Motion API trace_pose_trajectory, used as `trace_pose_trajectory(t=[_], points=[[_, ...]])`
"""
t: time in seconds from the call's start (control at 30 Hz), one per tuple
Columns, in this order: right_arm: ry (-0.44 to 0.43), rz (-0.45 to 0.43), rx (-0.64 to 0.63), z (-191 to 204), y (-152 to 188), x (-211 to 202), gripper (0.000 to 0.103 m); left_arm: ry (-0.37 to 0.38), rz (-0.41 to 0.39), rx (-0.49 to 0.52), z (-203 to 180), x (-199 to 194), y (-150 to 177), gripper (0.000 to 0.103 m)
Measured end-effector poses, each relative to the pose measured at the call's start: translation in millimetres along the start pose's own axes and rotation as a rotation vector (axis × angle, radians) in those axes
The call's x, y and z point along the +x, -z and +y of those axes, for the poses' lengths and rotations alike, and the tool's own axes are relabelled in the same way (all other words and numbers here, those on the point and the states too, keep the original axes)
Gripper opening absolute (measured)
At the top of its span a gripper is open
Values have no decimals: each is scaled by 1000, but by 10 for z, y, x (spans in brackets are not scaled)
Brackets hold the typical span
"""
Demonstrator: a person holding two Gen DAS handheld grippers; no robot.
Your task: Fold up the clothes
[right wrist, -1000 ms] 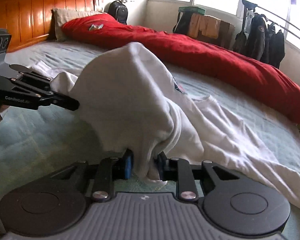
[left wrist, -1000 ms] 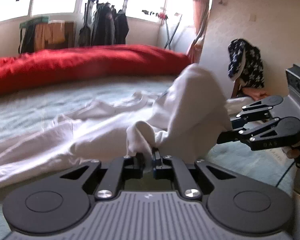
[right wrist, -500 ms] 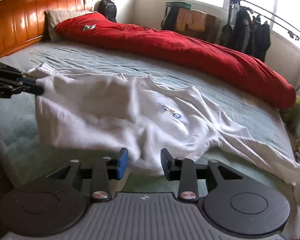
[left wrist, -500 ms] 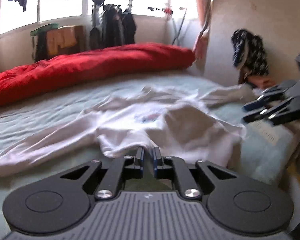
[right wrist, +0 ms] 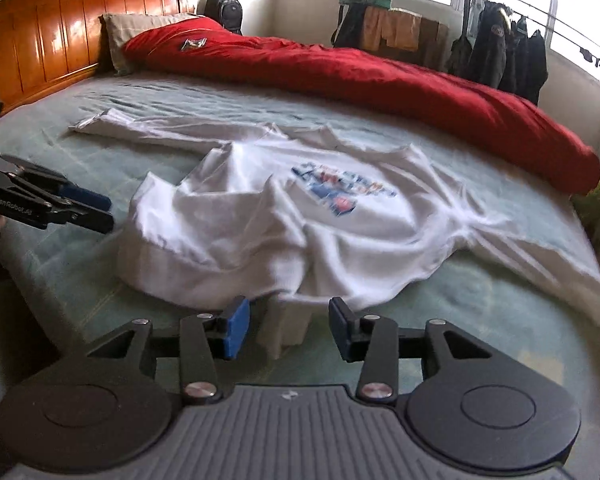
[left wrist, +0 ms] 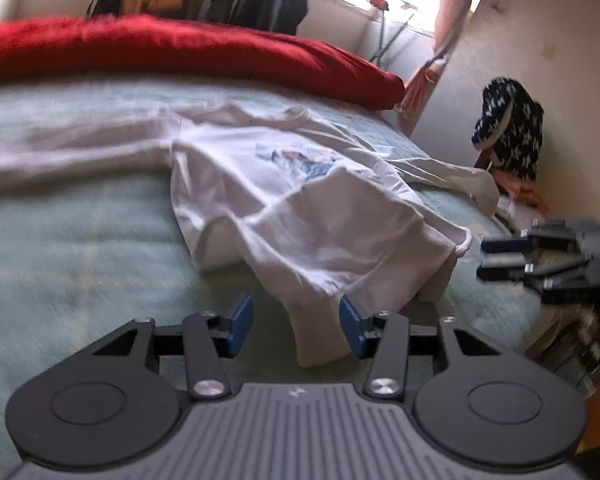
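Note:
A white long-sleeved shirt [left wrist: 300, 200] [right wrist: 300, 220] with a coloured print lies face up on the pale green bed sheet [left wrist: 80, 240], its lower part rumpled. My left gripper [left wrist: 296, 320] hovers at the near hem with its jaws opening. A hem corner hangs loose between them, beside the right pad [left wrist: 350, 326]. My right gripper [right wrist: 288, 326] is at the other hem corner, jaws also opening, a fold of cloth lying free between the pads. Each gripper appears in the other's view: the right gripper [left wrist: 504, 256] at the right edge, the left gripper [right wrist: 88, 208] at the left edge.
A red duvet [right wrist: 380, 80] runs along the far side of the bed, with a pillow [right wrist: 132, 36] and wooden headboard [right wrist: 40, 40] at one end. A clothes rack [right wrist: 500, 48] stands by the window. A dark patterned garment [left wrist: 508, 132] hangs by the wall past the bed's foot.
Both grippers were shut on the lifted hem a second ago. They have since opened and drawn back, and the shirt has dropped flat onto the bed.

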State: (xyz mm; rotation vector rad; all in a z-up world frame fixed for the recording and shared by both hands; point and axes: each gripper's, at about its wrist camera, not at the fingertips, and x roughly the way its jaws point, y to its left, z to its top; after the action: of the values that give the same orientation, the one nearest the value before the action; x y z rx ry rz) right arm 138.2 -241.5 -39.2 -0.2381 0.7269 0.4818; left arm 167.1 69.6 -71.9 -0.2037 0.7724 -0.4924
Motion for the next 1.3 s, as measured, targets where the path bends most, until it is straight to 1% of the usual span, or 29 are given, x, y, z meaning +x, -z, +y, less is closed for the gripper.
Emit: trace_pose_trajectory(t=[0.2, 0.3, 0.4, 0.53, 0.6, 0.63, 0.67, 0.7, 0.77, 0.8, 0.83, 0.9, 0.97, 1.0, 1.03, 1.1, 1.2, 1.3], points=[[-28, 9, 68, 42, 205, 108, 49, 53, 3, -103, 87, 328, 126, 49], [-49, 13, 110, -6, 293, 159, 50, 93, -18, -129, 109, 418, 146, 49], [-63, 13, 150, -82, 371, 213, 55, 132, -42, -156, 129, 504, 163, 49], [-72, 20, 216, -186, 453, 308, 55, 186, -68, -205, 151, 610, 183, 49], [-78, 9, 235, -209, 476, 334, 55, 196, -72, -203, 129, 633, 184, 46], [-84, -2, 239, -216, 479, 337, 55, 197, -70, -195, 109, 641, 180, 40], [-90, -15, 242, -222, 476, 335, 55, 190, -66, -183, 92, 635, 174, 19], [-93, -31, 245, -225, 469, 327, 55, 183, -62, -172, 75, 630, 168, 10], [-104, -66, 252, -235, 445, 309, 55, 175, -60, -161, 62, 614, 167, 9], [-113, -81, 258, -242, 430, 306, 52, 175, -59, -161, 67, 613, 173, 9], [-126, -89, 265, -245, 414, 317, 44, 172, -56, -162, 70, 618, 177, 9], [-147, -96, 270, -235, 378, 368, 36, 168, -55, -166, 73, 630, 188, 9], [-133, -86, 255, -192, 354, 465, 35, 167, -55, -171, 77, 642, 197, 9], [-119, -79, 247, -168, 348, 522, 28, 167, -55, -174, 79, 648, 201, 9], [-101, -69, 239, -153, 343, 575, 19, 167, -55, -176, 80, 652, 204, 9], [-62, -50, 224, -139, 342, 639, 9, 162, -56, -166, 61, 623, 187, 9], [-82, -63, 224, -167, 334, 520, 8, 155, -78, -120, 19, 479, 150, 7], [-88, -72, 215, -223, 307, 304, 8, 146, -109, -68, -13, 228, 87, 6]])
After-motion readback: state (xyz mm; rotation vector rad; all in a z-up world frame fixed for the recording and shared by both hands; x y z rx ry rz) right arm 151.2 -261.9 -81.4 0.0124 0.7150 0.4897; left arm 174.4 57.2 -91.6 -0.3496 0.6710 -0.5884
